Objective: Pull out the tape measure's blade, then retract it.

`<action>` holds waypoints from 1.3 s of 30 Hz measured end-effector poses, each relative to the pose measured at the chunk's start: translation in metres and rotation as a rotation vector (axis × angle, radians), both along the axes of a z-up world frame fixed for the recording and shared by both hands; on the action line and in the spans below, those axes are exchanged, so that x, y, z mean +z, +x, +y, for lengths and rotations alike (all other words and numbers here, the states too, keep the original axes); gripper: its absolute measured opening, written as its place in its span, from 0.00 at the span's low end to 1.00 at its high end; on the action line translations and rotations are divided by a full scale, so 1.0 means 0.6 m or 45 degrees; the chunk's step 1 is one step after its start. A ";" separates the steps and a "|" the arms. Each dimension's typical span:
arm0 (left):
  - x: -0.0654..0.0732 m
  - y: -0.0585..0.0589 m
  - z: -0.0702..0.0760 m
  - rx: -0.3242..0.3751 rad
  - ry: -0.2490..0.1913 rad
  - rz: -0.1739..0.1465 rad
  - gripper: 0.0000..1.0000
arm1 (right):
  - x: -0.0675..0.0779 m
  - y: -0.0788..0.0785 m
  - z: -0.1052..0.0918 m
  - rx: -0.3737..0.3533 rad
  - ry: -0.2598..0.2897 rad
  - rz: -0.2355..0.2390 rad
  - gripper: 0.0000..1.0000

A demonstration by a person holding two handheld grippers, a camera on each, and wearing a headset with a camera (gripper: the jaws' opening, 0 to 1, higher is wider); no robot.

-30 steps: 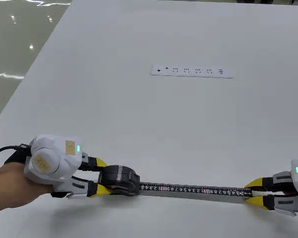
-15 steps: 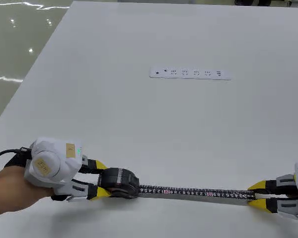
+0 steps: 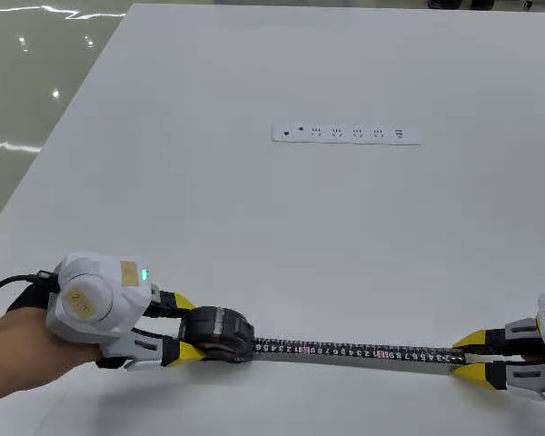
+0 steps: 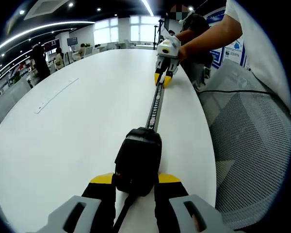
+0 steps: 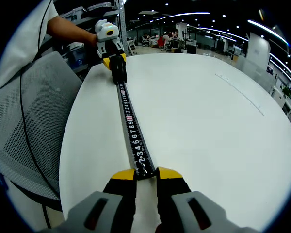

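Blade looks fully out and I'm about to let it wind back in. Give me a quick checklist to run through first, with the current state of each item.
1. Hold on the body: the left gripper is clamped on the tape measure case: ok.
2. Hold on the tip: the right gripper is pinching the end of the blade: ok.
3. Blade shape: it runs straight between the grippers, with no kink or twist: ok.
4. Return path: the table along the blade is bare, and the power strip lies well away: ok.
5. Lock button on the case: cannot tell.
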State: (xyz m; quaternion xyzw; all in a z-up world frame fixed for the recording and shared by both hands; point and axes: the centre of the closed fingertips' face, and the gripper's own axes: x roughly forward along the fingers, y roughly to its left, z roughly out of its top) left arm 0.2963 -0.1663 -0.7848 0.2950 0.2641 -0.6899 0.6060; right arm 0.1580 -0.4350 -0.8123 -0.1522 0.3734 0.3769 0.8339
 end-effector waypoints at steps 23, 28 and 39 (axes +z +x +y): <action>0.005 -0.008 0.003 0.045 0.018 0.021 0.38 | 0.010 -0.002 0.010 -0.038 0.014 0.027 0.34; 0.012 -0.007 0.008 0.096 -0.001 0.038 0.42 | 0.026 0.006 0.012 -0.080 0.049 0.009 0.38; 0.025 -0.011 0.013 0.204 -0.029 0.101 0.55 | 0.034 0.002 0.020 -0.109 0.050 0.004 0.48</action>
